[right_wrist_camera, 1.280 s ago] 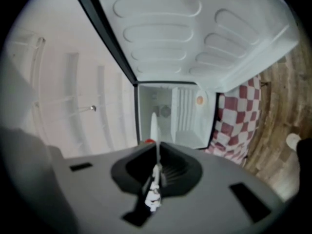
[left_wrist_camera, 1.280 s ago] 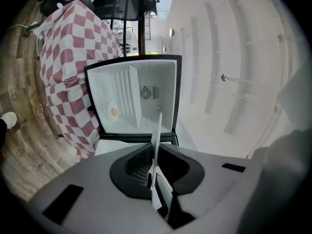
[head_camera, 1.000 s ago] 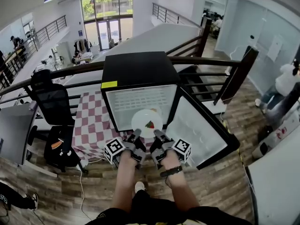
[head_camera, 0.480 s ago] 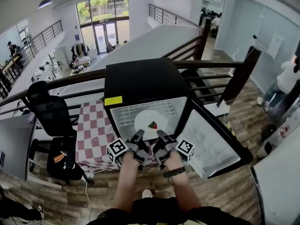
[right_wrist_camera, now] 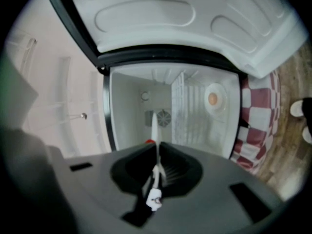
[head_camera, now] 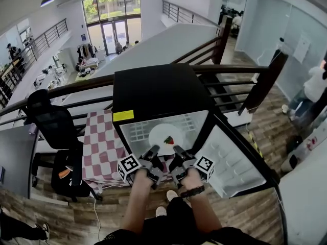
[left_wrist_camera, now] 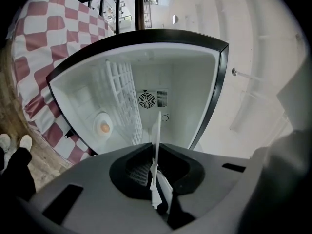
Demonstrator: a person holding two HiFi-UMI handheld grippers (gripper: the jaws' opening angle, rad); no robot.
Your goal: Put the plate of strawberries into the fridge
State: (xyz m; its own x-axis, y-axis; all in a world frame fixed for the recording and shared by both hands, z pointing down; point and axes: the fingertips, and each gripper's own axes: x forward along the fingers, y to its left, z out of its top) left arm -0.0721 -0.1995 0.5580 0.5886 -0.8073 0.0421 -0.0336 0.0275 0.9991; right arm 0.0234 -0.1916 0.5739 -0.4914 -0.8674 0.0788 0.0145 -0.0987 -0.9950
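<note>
A white plate (head_camera: 164, 135) with a red strawberry (head_camera: 168, 140) on it is held level in the mouth of the open black fridge (head_camera: 153, 88), in front of its wire shelf (head_camera: 140, 129). My left gripper (head_camera: 153, 153) is shut on the plate's near left rim. My right gripper (head_camera: 177, 152) is shut on its near right rim. In the left gripper view the plate (left_wrist_camera: 157, 133) shows edge-on as a thin white line between the jaws of the left gripper (left_wrist_camera: 155, 156). In the right gripper view the plate (right_wrist_camera: 154, 126) runs out from the right gripper (right_wrist_camera: 157, 161), with a bit of the strawberry (right_wrist_camera: 149, 142) beside it. Whether the plate rests on the shelf I cannot tell.
The fridge door (head_camera: 232, 160) hangs open to the right. Inside the fridge are a rear fan grille (left_wrist_camera: 146, 100) and a round lamp (left_wrist_camera: 103, 126). A red-checked table (head_camera: 98, 148) and a black office chair (head_camera: 51, 121) stand at the left. A dark railing (head_camera: 235, 68) runs behind, with a person (head_camera: 314, 88) at the far right.
Both grippers have carried the plate forward, from just before the fridge into its opening. Both grips have stayed shut.
</note>
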